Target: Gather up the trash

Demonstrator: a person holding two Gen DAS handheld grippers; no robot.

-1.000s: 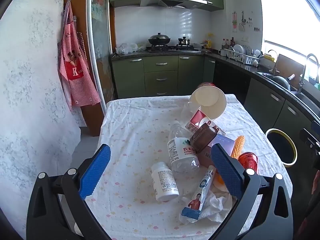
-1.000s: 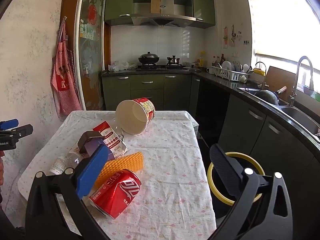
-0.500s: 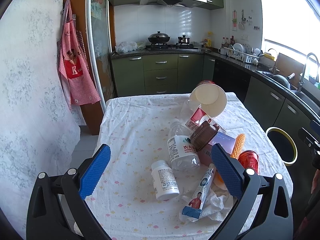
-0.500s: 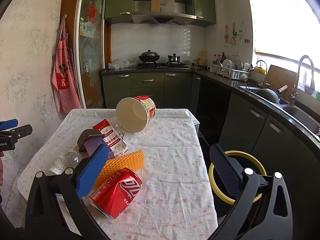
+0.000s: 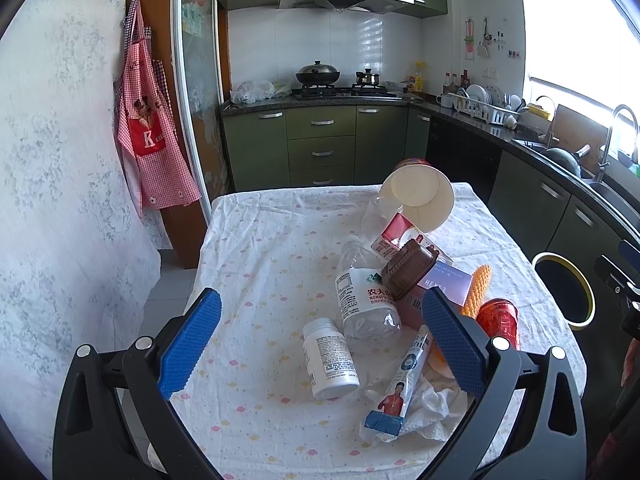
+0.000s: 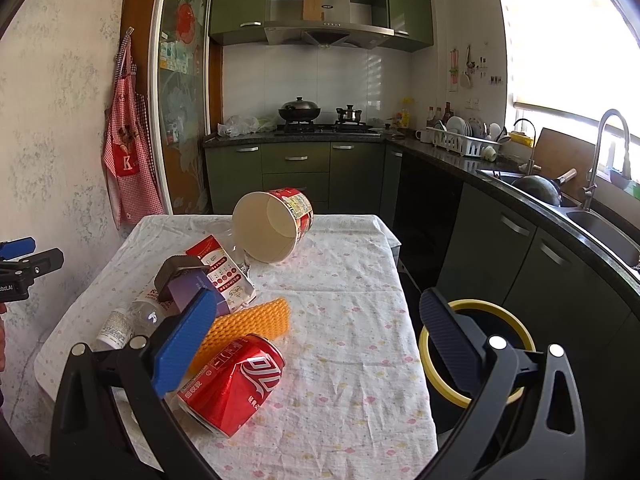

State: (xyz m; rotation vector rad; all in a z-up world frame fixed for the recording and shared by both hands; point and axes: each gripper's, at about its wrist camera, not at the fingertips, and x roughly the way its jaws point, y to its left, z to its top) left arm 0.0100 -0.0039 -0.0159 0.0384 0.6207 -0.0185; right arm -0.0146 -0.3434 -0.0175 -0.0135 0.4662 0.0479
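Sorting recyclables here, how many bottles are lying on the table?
2: a white pill bottle lying nearest the left gripper, and a clear water bottle just behind it, against the pile. Others may be hidden under the pile.

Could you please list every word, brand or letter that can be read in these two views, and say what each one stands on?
"K": on the red checked apron.
"NONGFU": on the clear water bottle label, under Chinese characters.
"HEXZ?": on the purple box; last character unclear.
Red can: white Chinese script, not Latin.
White pill bottle, tube, red carton, paper bucket: print too small.
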